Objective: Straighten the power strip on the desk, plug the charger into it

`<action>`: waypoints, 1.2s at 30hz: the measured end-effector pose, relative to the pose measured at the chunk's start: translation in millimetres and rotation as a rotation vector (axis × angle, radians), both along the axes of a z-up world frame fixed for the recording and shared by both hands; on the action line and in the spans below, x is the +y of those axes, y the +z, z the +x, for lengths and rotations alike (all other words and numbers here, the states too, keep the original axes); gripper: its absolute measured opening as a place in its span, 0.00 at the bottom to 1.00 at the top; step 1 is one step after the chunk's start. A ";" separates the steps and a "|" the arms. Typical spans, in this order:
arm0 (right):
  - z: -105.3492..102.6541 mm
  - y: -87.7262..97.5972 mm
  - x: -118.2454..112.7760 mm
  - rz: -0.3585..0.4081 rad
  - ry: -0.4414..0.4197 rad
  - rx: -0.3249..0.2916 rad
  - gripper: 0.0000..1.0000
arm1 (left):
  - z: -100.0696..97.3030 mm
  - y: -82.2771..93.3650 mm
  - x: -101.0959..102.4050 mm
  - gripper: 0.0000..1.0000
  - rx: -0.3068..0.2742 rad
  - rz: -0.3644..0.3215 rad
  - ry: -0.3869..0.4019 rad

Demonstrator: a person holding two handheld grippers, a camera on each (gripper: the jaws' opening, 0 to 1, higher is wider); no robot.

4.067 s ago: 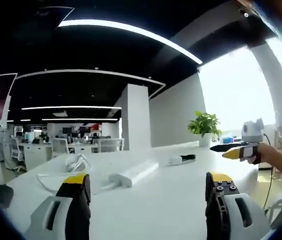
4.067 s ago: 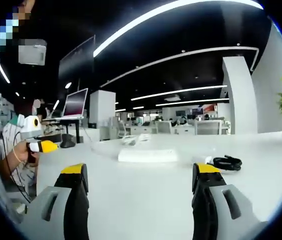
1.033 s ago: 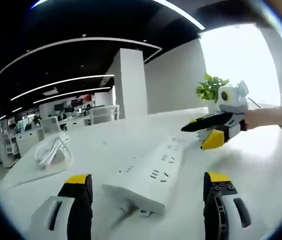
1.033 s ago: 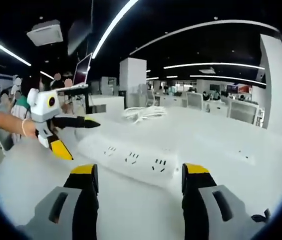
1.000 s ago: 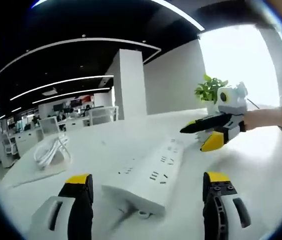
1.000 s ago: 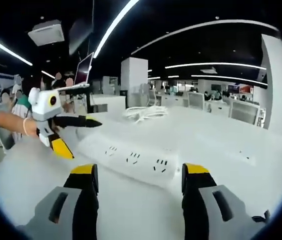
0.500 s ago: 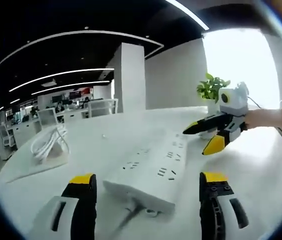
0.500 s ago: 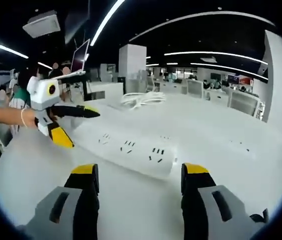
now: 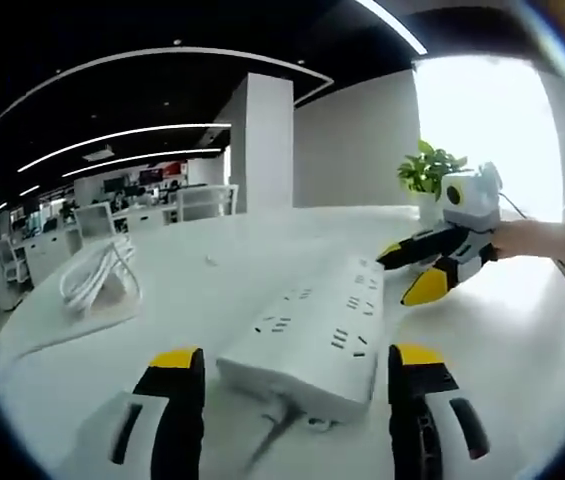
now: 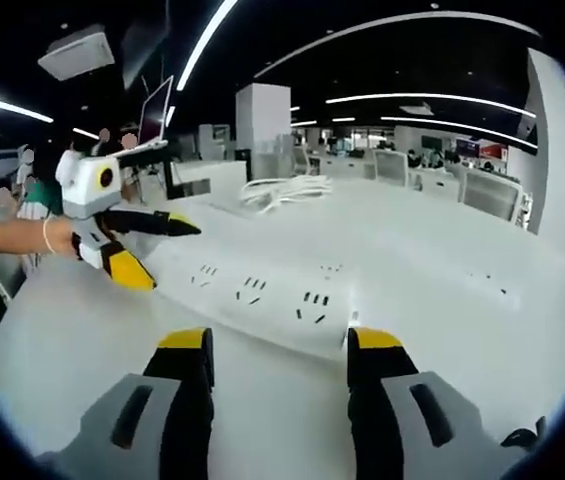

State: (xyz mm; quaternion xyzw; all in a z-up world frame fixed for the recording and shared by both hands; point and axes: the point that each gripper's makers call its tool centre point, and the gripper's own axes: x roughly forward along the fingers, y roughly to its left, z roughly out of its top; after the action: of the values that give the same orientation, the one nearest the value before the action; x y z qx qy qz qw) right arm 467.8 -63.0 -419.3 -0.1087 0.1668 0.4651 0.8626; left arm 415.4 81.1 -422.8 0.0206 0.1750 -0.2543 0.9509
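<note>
**Power strip flanked by both grippers on the white desk**

The power strip is a long white bar lying flat on the white desk. In the left gripper view its near end sits between the yellow-tipped jaws of the left gripper, which stand apart on either side of that end; contact with the strip cannot be confirmed. A white cord leaves this near end and runs toward the camera. The strip extends away and to the right, with several rows of sockets on its top face.

At the far end of the strip the right gripper enters from the right, held by a hand. Its dark and yellow jaws are parted and point at the strip's far end.

In the right gripper view the same power strip lies across the frame, its right-hand end just beyond the parted jaws of the right gripper. Nothing sits between those jaws. The left gripper appears here from the left, jaws spread about the strip's other end.

Items particular to each view: the left gripper view shows a coiled white cable at far left and a potted plant at the far right. The right gripper view shows an open laptop on a raised stand at far left.
</note>
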 end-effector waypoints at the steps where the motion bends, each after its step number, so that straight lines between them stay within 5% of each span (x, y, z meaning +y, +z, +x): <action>1: 0.3 -0.1 -0.1 -0.003 0.000 -0.001 0.52 | 0.8 -0.3 0.7 0.75 -0.001 0.007 -0.002; 19: 8.4 1.1 -3.6 0.015 -0.040 0.013 0.42 | 4.4 -4.3 -3.4 0.69 0.037 0.015 -0.067; 36: 7.2 -2.4 -5.4 -0.070 -0.089 -0.029 0.35 | 3.5 -6.6 -3.1 0.68 0.057 0.045 -0.103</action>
State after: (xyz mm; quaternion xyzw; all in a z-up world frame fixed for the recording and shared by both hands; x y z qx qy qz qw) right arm 474.9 -68.4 -421.7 -0.1379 0.1753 0.4186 0.8804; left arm 418.9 78.0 -429.4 0.0439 0.2063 -0.2993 0.9306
